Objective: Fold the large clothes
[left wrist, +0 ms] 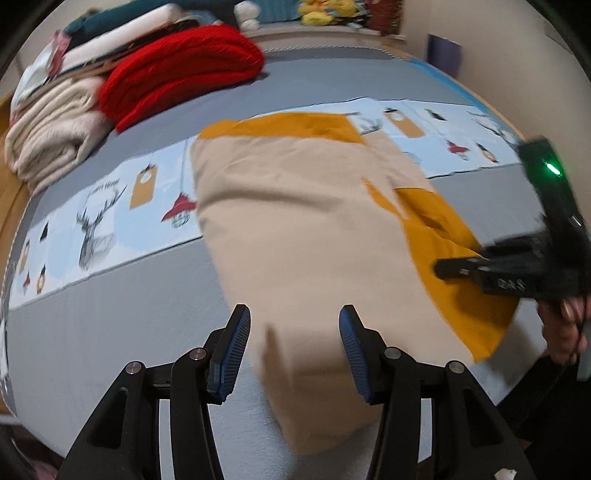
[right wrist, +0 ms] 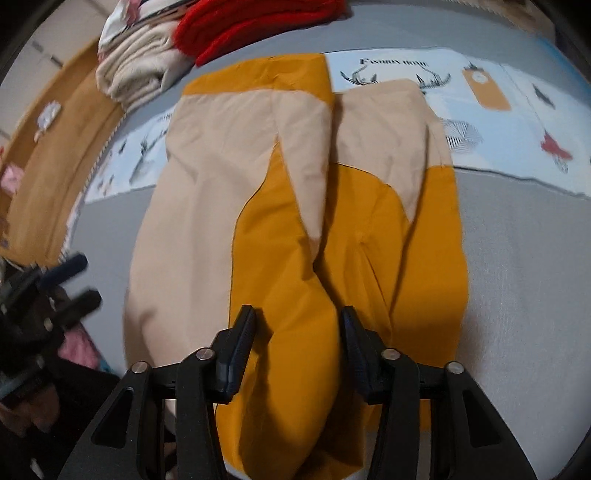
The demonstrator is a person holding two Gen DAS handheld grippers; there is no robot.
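Observation:
A large beige and mustard-yellow garment [left wrist: 295,221] lies spread on the grey bed [left wrist: 110,314]; it also shows in the right wrist view [right wrist: 295,206]. My left gripper [left wrist: 293,332] is open just above the garment's near beige edge, which lies between the fingers. My right gripper [right wrist: 297,332] is open over the near mustard part of the garment. From the left wrist view the right gripper [left wrist: 461,267] shows at the right, over the mustard edge. From the right wrist view the left gripper [right wrist: 74,280] shows at the far left, blurred.
A stack of folded clothes, red [left wrist: 177,74] and cream [left wrist: 55,136], lies at the bed's far left corner. A printed light-blue strip with deer and lamps [left wrist: 99,229] runs across the bed. Soft toys [left wrist: 325,13] sit at the headboard. A wooden floor [right wrist: 55,155] is to the left.

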